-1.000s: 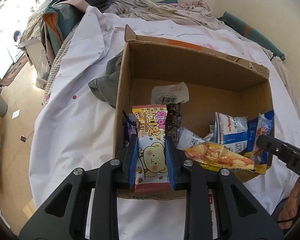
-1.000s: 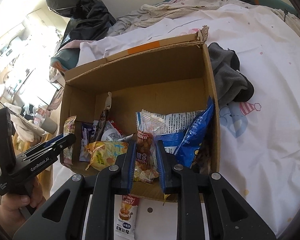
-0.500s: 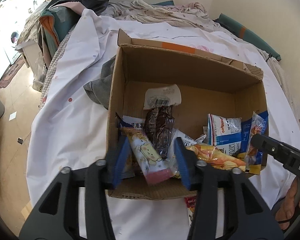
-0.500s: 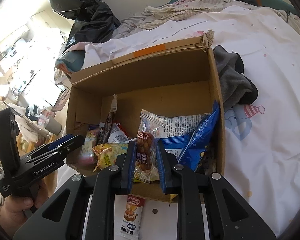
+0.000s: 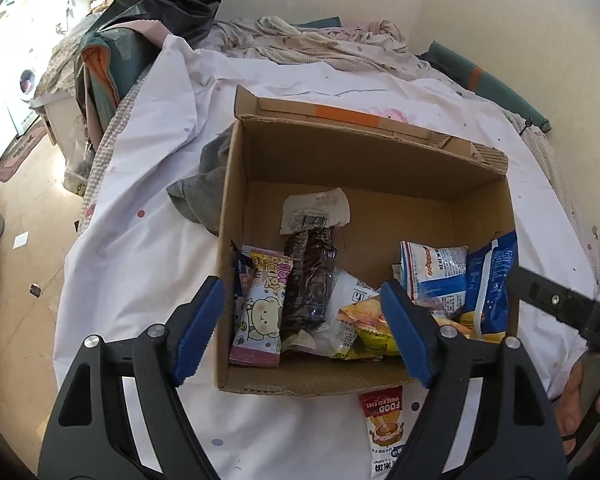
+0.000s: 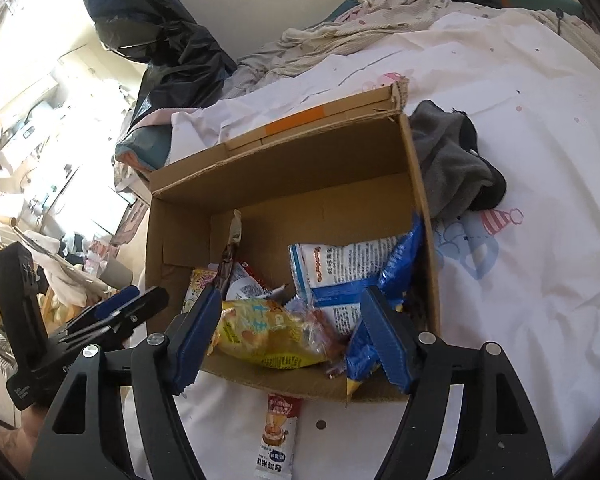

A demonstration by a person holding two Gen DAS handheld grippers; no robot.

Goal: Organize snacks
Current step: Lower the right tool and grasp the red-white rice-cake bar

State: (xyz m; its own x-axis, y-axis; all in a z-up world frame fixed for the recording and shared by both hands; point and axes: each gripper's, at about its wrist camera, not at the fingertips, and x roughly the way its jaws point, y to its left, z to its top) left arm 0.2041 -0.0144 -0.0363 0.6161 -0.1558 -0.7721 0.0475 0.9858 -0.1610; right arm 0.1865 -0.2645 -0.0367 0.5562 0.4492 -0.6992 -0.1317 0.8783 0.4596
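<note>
An open cardboard box on the white bed sheet holds several snack packets. My left gripper hovers over its near left part with jaws opening. The pink bear packet lies free in the box below them, beside a dark brown packet. My right gripper hangs over the near right part, jaws opening too. The clear nut packet rests loose on a yellow packet. A rice cake sachet lies on the sheet in front of the box.
A grey cloth lies against the box's outer side. Blue and white packets lean at one end. Rumpled bedding and a black bag lie beyond. The bed edge drops to the floor.
Both grippers opened. The bear packet dropped from the left jaws into the box, and the nut packet fell from the right jaws onto the yellow packet.
</note>
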